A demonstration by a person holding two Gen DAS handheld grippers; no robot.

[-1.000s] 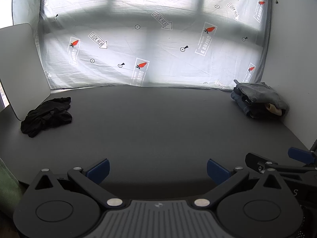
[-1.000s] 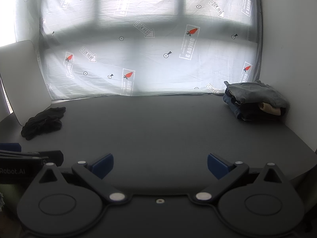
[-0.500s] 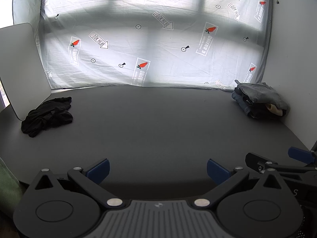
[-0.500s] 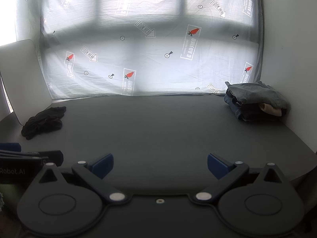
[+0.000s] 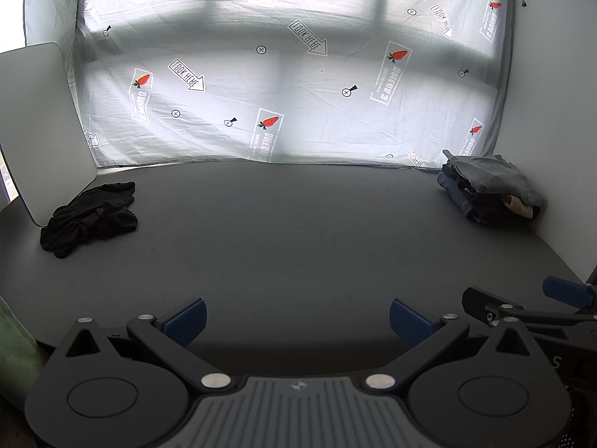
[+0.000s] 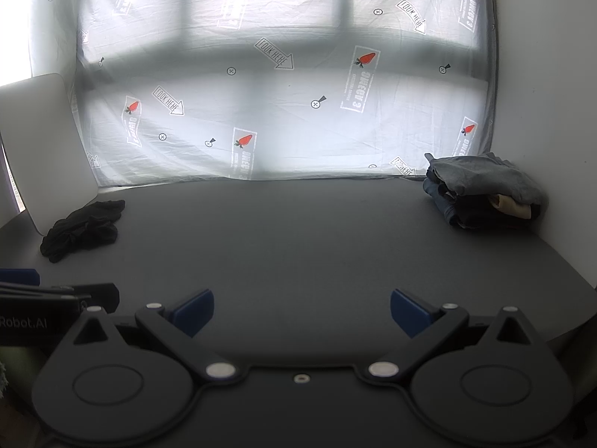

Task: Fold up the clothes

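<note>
A dark counter (image 5: 298,246) stretched away to a printed white sheet (image 5: 283,86) hung across the far side. A crumpled black garment (image 5: 89,216) lay far left, just beside a leaning white board (image 5: 41,123). A stack of folded clothes (image 5: 492,190) sat far right against the wall. Nothing lay between the garment and the near edge.

The left hand-held gripper (image 5: 296,319) hung over the near edge, fingers spread wide and holding nothing. The right hand-held gripper (image 6: 302,311) was spread the same, also bare.

Nothing had shifted since a second earlier; both views stayed almost fixed.

Only the left view showed a green cloth (image 5: 15,358) at its left edge. Each view caught the other gripper at its side.
</note>
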